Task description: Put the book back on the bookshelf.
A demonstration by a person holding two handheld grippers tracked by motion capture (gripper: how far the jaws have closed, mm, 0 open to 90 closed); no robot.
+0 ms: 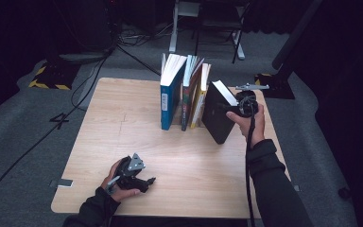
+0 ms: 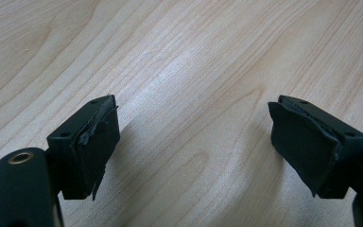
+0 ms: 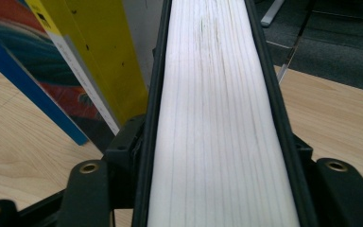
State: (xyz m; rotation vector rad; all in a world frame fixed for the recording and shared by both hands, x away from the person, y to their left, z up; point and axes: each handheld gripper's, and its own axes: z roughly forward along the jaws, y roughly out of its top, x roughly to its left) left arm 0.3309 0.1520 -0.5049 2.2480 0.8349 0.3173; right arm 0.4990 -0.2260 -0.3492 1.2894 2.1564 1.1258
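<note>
- One black book (image 1: pixel 217 116) stands tilted near the desk's (image 1: pixel 123 142) far right edge, between the right hand-held gripper's (image 1: pixel 236 105) jaws, which straddle its page edge.
- Left hand-held gripper (image 1: pixel 147 180) rests wide open, empty, near the front edge.

My table (image 1: pixel 123 137) is a pale wood top standing on grey carpet. Toward its far edge, around the middle, three books stand upright in a row: a blue book (image 1: pixel 170 97), a dark-spined book (image 1: pixel 187 94) touching it, and a yellow book (image 1: pixel 200 97). Just beside them, toward the right edge, a black book (image 1: pixel 217 116) stands tilted. Near the near left corner my left hand (image 1: pixel 118 187) rests on the wood.
</note>
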